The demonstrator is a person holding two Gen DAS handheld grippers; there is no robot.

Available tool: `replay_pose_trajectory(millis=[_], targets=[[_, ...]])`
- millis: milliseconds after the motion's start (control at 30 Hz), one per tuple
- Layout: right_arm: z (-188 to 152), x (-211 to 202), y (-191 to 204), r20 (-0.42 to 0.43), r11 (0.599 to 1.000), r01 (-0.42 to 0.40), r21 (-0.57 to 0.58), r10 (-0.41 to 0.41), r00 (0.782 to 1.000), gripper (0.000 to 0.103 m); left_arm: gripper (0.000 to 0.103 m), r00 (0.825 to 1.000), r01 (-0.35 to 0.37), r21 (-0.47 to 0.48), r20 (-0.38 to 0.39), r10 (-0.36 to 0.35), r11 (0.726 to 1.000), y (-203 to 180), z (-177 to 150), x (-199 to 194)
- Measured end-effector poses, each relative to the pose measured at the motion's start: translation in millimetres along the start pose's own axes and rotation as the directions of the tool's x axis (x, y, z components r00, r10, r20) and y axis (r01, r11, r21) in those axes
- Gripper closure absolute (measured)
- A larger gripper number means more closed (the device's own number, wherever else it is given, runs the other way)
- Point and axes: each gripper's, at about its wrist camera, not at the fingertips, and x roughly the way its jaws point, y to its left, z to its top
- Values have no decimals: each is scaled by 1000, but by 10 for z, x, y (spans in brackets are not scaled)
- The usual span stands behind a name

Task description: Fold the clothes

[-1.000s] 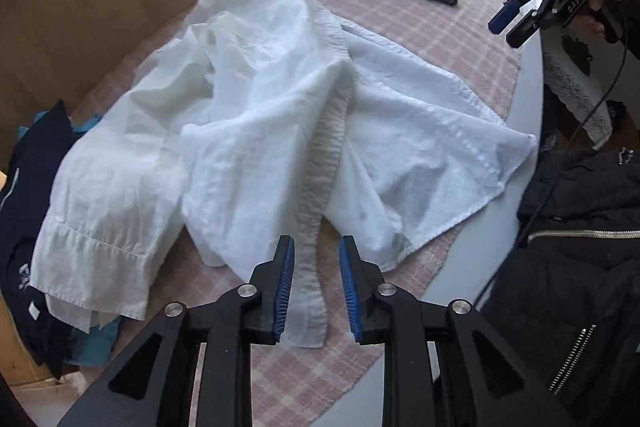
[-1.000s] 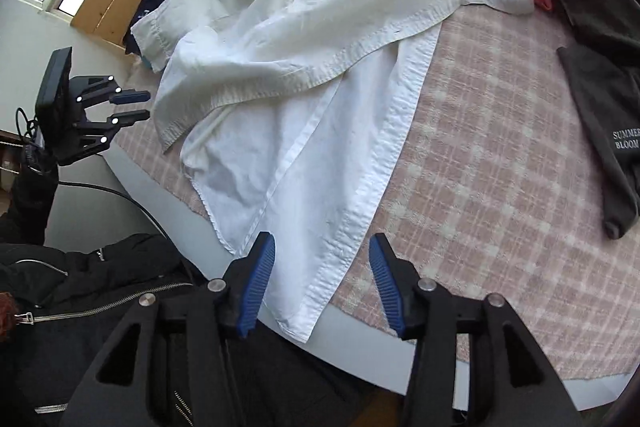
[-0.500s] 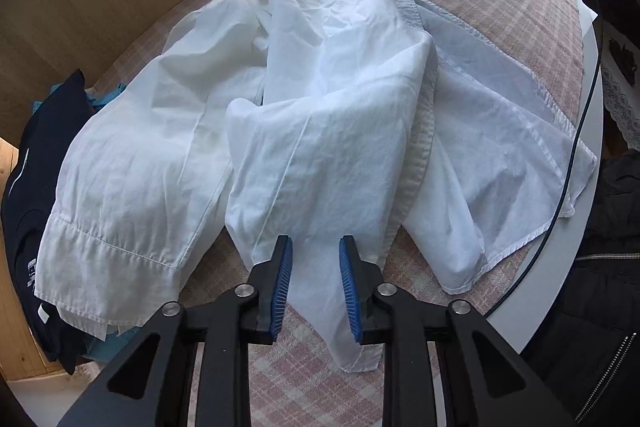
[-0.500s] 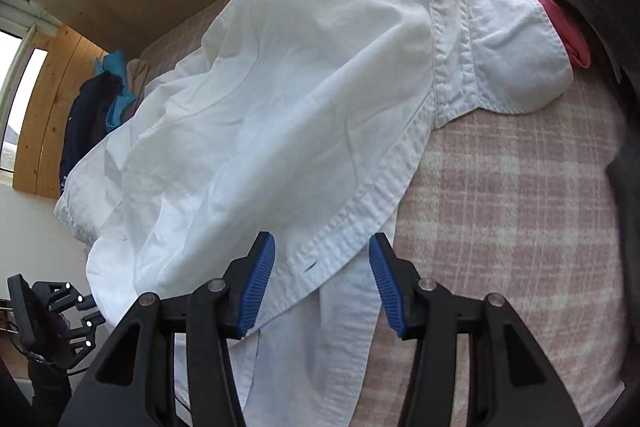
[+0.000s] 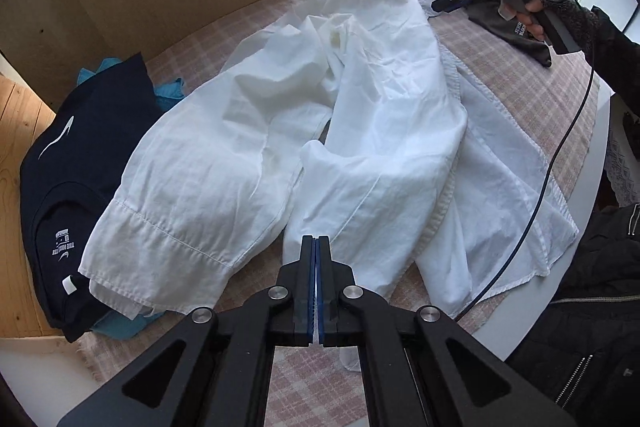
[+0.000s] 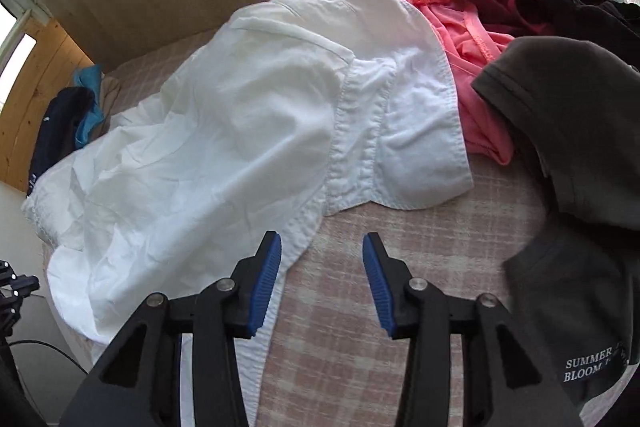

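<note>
The left gripper [image 5: 316, 247] points steeply down at the near hem of the white shirt [image 5: 360, 131], its 2 blue pads pressed flat together with a thin edge of white fabric pinched between them. The right gripper [image 6: 322, 267] also tilts steeply down, hovering near the shirt's collar [image 6: 400, 155]; its jaws are closing, with only the pink checked tablecloth [image 6: 360, 327] showing between them and the shirt's button placket just touching the left pad. In the left wrist view a hand [image 5: 532, 17] grips that right tool over the far side of the table. The shirt lies crumpled and spread across the cloth, 1 cuffed sleeve [image 5: 160, 239] draped over a navy T-shirt [image 5: 68, 179], the collar end beside a pink garment [image 6: 468, 67] and a grey one [image 6: 580, 131].
</note>
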Motion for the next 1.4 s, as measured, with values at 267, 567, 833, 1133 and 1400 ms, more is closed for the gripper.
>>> replay_pose_trajectory(millis=[267, 567, 833, 1133, 1400], targets=[[259, 160, -325, 54, 982, -102, 156, 95, 994, 61, 102, 994, 111, 178, -12, -111, 978, -740, 611, 234], [603, 141, -541, 116, 866, -374, 332, 356, 927, 61, 99, 990, 126, 319, -105, -97, 939, -1200, 900, 739], [718, 458, -233, -25, 932, -248, 263, 264, 964, 99, 103, 988, 124, 339, -132, -84, 933, -1151, 832, 869], [1019, -382, 201, 112, 959, -271, 81, 261, 959, 100, 103, 993, 117, 213, -4, -119, 970, -640, 760, 482], [1825, -151, 1339, 40, 955, -272, -115, 278, 960, 97, 103, 998, 36, 37, 54, -38, 999, 60, 662, 340]])
